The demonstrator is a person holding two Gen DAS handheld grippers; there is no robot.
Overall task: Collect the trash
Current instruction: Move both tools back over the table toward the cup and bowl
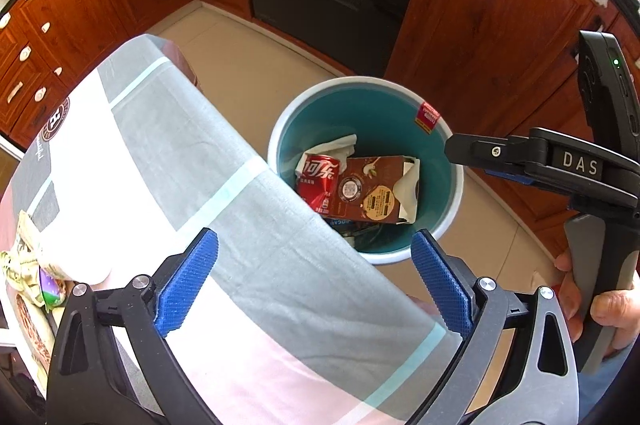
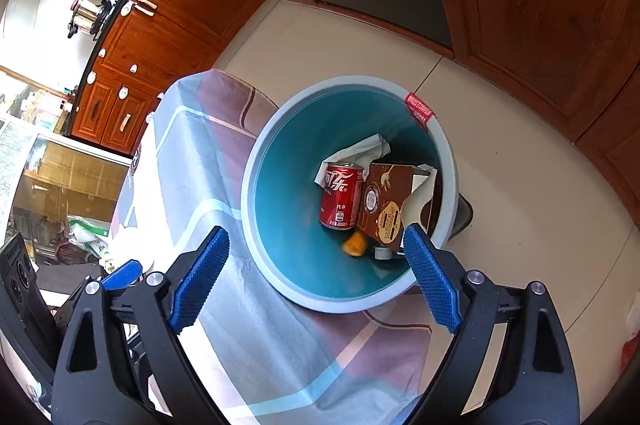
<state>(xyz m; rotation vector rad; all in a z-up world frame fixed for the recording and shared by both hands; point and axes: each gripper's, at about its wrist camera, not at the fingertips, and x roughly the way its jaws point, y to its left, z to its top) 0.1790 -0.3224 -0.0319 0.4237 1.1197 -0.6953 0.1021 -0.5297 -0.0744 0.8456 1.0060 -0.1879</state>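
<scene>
Below, beige tile floor (image 2: 520,153) ringed by wooden cabinets (image 1: 488,9), my left gripper (image 1: 316,279) and right gripper (image 2: 316,281) both spread wide and empty, one teal bin (image 2: 280,185) beside the clothed table's edge (image 1: 224,185), holding one red can (image 2: 340,197), one brown carton (image 2: 386,209).

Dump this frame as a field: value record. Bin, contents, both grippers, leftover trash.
bin: round trash bin, teal inside, pale rim, on the floor beside the cloth-covered table
bin contents: red cola can, brown carton, white tissue, small orange item
bin label: red sticker on the far rim
left gripper: fingers open, empty, over the table edge
right gripper: fingers open, empty, above the bin
leftover trash: crumpled wrappers on the table, far left in the left wrist view
</scene>
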